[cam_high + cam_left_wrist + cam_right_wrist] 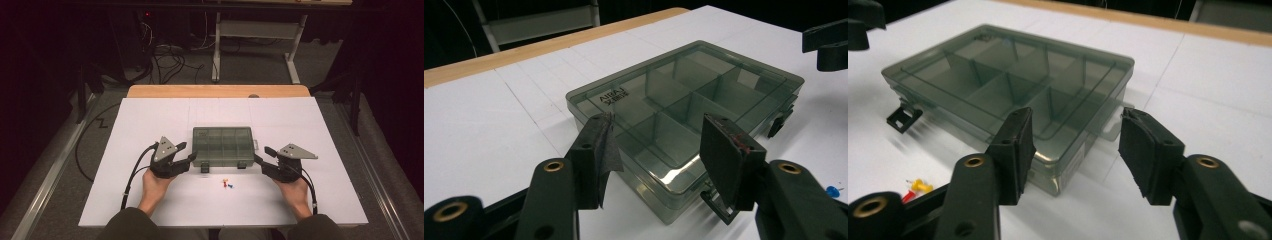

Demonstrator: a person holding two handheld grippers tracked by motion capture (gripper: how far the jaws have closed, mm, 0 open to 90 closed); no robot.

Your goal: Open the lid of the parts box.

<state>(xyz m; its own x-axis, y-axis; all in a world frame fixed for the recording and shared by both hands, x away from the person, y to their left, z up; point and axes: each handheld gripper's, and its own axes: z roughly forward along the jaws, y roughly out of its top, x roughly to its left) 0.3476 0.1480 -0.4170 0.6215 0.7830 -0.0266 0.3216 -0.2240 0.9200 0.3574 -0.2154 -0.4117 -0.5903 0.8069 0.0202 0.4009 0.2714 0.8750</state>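
At centre-left of the frame, your left tongs (191,151) stand wide at the smoky translucent plastic compartment box's (223,144) near-left corner on the white surface (150,120); right of centre, your right tongs (262,154) gape at its near-right corner, seemingly bracing it for opening.

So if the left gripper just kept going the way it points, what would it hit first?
Most likely the box: its near corner sits right between the left gripper jaws, which look open and not yet touching it.

Smoky clear compartment box (223,146) — lid closed, flat — on white table centre.
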